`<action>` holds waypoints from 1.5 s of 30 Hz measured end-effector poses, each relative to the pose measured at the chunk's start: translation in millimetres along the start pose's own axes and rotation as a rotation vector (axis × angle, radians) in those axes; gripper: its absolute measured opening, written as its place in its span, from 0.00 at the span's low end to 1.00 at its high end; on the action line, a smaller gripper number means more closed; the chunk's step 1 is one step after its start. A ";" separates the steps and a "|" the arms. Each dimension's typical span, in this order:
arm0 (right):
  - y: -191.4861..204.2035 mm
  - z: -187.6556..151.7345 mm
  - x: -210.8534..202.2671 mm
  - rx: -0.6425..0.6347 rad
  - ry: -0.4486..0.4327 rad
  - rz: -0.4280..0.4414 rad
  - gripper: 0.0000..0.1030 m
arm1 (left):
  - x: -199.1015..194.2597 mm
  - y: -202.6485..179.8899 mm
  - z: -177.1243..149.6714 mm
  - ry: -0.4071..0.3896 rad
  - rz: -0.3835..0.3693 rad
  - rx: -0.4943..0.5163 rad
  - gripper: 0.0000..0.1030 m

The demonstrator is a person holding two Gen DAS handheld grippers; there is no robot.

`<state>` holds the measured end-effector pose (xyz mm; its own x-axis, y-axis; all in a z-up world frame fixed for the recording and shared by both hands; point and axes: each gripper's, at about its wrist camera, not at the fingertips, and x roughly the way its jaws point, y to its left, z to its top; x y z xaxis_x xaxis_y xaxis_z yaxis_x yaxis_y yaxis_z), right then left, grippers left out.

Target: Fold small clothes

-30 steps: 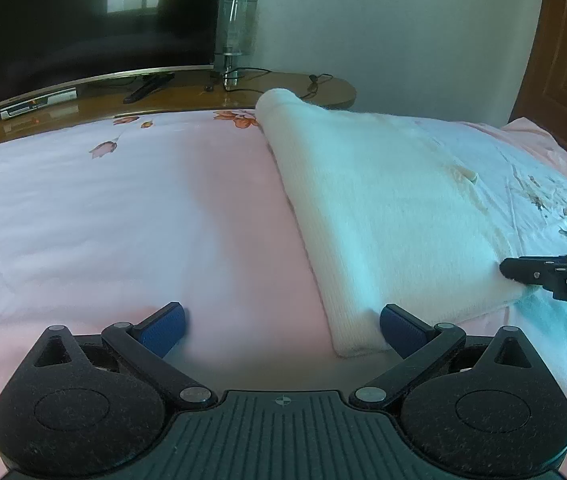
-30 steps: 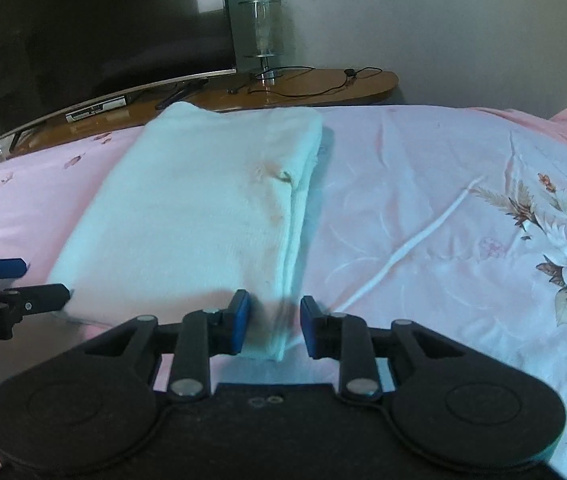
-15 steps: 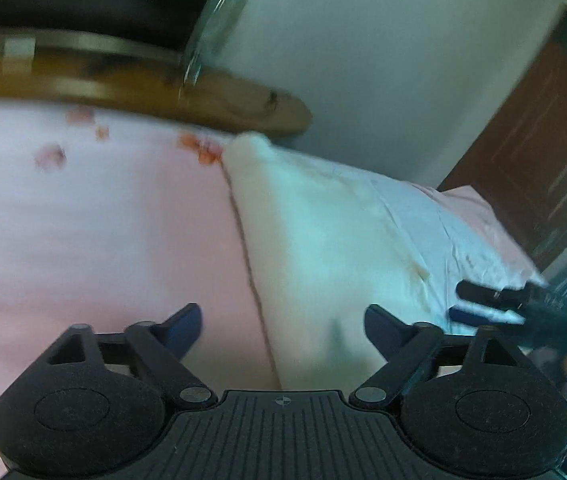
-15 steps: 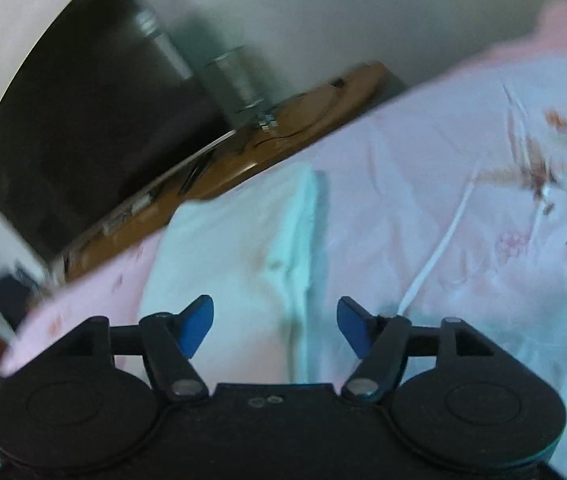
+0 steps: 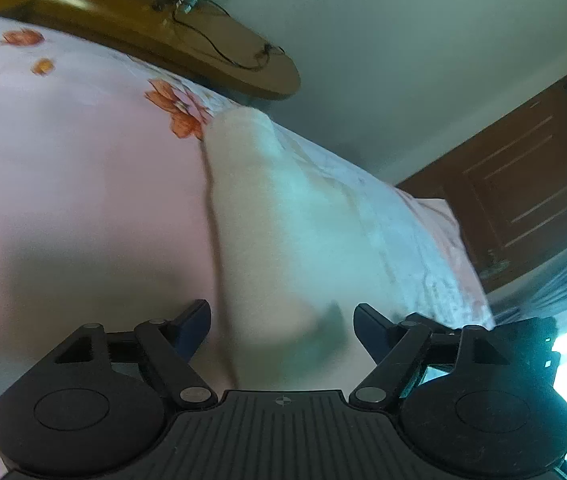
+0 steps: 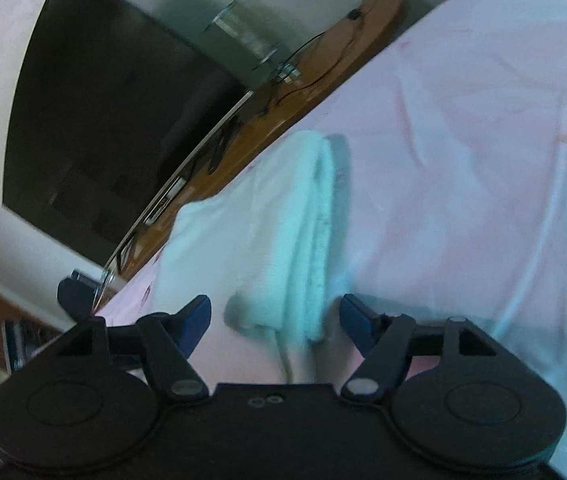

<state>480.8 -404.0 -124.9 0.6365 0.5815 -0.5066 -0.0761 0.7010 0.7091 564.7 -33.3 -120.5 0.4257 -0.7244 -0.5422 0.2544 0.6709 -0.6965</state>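
A folded white garment (image 5: 283, 232) lies on the pink floral bedsheet (image 5: 63, 200). In the left wrist view my left gripper (image 5: 281, 326) is open, its blue-tipped fingers on either side of the garment's near end, the view tilted. In the right wrist view the same garment (image 6: 279, 240) lies in front of my right gripper (image 6: 273, 318), which is open with its fingers spread around the near right corner. Neither gripper holds cloth. The right gripper's body shows at the lower right of the left wrist view (image 5: 523, 344).
A wooden TV stand (image 6: 323, 60) with cables and a glass vase (image 6: 251, 36) runs along the far edge of the bed, with a dark television (image 6: 115, 120) above it. A brown wooden door (image 5: 535, 176) is at the right.
The right gripper was shut on the garment's near right corner; it has opened and let go. Both grippers have pulled back and tilted, so both views are rotated. The garment stays folded on the bed.
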 end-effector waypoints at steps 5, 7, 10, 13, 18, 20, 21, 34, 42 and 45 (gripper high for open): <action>3.1 1.5 2.9 -0.014 0.063 0.061 0.69 | -4.4 8.9 -4.6 0.048 -0.034 0.004 0.49; -0.8 3.6 1.3 -0.016 0.085 0.081 0.61 | -5.7 19.0 -4.6 0.039 -0.053 -0.034 0.45; -13.5 8.9 3.2 0.043 0.066 0.068 0.43 | -1.6 22.4 -1.2 0.022 -0.072 -0.082 0.45; -4.7 9.6 10.7 0.028 0.054 0.054 0.48 | 4.9 8.7 -1.8 0.013 -0.026 -0.042 0.46; 37.4 3.8 23.8 -0.167 0.044 -0.139 0.39 | 16.2 -43.0 -4.9 -0.009 0.210 0.167 0.39; 57.4 -2.0 27.0 -0.257 0.031 -0.231 0.38 | 19.3 -63.6 -7.8 -0.019 0.284 0.255 0.36; 66.8 -5.0 28.0 -0.290 0.021 -0.271 0.36 | 19.6 -72.8 -10.0 -0.024 0.313 0.295 0.35; 131.5 -37.0 1.7 -0.458 -0.056 -0.362 0.30 | -45.1 -116.2 -23.7 -0.099 0.420 0.472 0.32; 215.3 -83.3 20.6 -0.525 -0.034 -0.242 0.30 | -154.3 -76.2 -41.0 -0.166 0.576 0.402 0.32; 245.9 -112.5 40.9 -0.532 -0.002 -0.189 0.30 | -193.3 -50.6 -52.8 -0.165 0.648 0.373 0.32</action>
<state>401.8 -161.4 -26.5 0.6777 0.4256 -0.5997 -0.3371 0.9046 0.2610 423.6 64.4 -5.3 0.7069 -0.1541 -0.6904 0.1732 0.9840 -0.0422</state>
